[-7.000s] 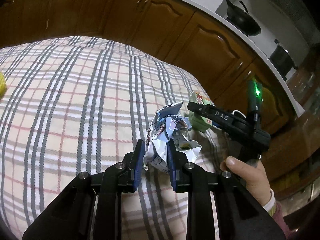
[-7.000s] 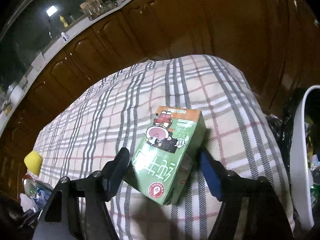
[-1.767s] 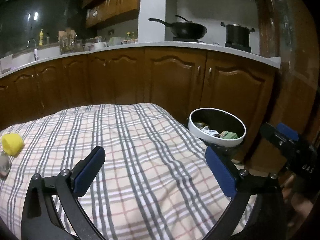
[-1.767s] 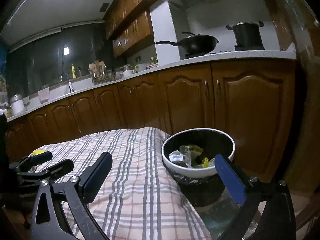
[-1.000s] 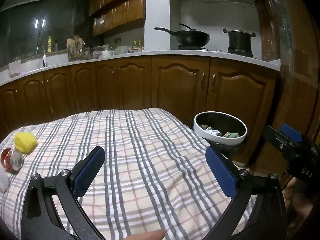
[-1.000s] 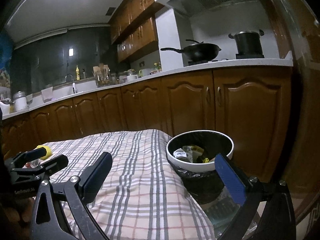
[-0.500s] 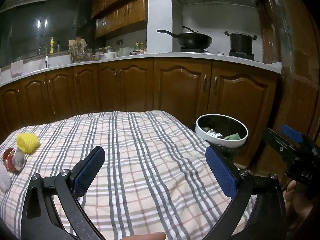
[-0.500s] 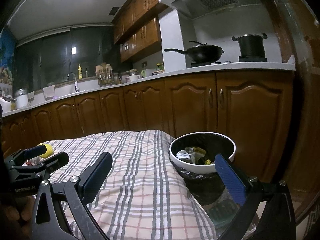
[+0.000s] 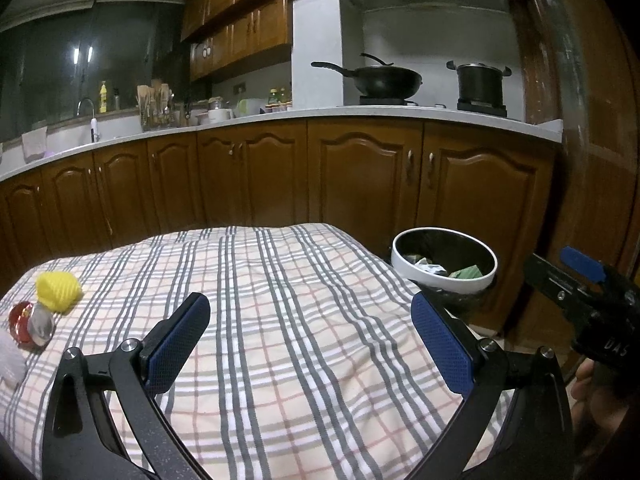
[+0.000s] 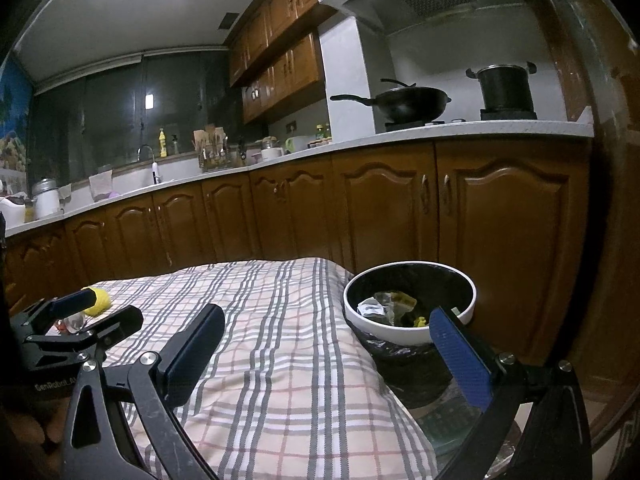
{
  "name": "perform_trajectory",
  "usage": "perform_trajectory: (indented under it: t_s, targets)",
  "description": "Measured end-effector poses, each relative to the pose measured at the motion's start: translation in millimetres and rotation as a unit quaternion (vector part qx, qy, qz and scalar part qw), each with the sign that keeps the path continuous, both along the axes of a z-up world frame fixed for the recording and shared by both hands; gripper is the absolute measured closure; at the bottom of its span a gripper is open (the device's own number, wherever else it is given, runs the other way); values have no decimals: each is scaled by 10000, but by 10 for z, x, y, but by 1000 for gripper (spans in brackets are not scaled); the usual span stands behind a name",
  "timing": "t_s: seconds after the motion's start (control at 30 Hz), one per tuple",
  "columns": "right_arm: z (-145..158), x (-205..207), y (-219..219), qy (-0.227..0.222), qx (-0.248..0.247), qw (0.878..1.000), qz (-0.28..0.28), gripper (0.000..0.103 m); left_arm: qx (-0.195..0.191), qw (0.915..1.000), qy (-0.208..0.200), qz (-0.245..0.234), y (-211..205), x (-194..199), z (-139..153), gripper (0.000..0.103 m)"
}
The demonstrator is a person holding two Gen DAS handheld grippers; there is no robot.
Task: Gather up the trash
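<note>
A white-rimmed trash bin [image 9: 444,280] with a black liner stands off the table's right end; it holds crumpled paper and a green carton, and also shows in the right wrist view [image 10: 408,330]. My left gripper [image 9: 310,344] is open and empty above the plaid tablecloth [image 9: 280,320]. My right gripper [image 10: 326,354] is open and empty, held over the table's right edge near the bin. A yellow crumpled lump [image 9: 58,291] and a red-and-clear wrapper [image 9: 30,325] lie at the table's far left; the lump shows in the right wrist view [image 10: 98,301].
Brown kitchen cabinets [image 9: 360,184] with a white counter run behind the table. A wok [image 9: 384,80] and a pot [image 9: 480,82] sit on the stove. The right gripper shows at the right edge of the left wrist view [image 9: 580,280]. A white object [image 9: 8,360] lies at the table's left edge.
Both grippers have drawn back and risen slightly from the bin, staying open. More of the table's left end has come into view.
</note>
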State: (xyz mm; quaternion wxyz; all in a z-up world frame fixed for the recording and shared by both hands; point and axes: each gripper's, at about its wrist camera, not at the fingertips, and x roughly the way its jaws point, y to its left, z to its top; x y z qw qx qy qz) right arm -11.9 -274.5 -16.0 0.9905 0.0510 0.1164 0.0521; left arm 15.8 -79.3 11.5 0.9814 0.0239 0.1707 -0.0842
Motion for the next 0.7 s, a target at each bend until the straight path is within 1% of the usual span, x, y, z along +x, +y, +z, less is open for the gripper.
perform_trajectory:
  t_s: [0.7]
  targets:
    - [11,-7,35,4,-22,10000,57,0,-28,10000,37,55,12,16,-3,0]
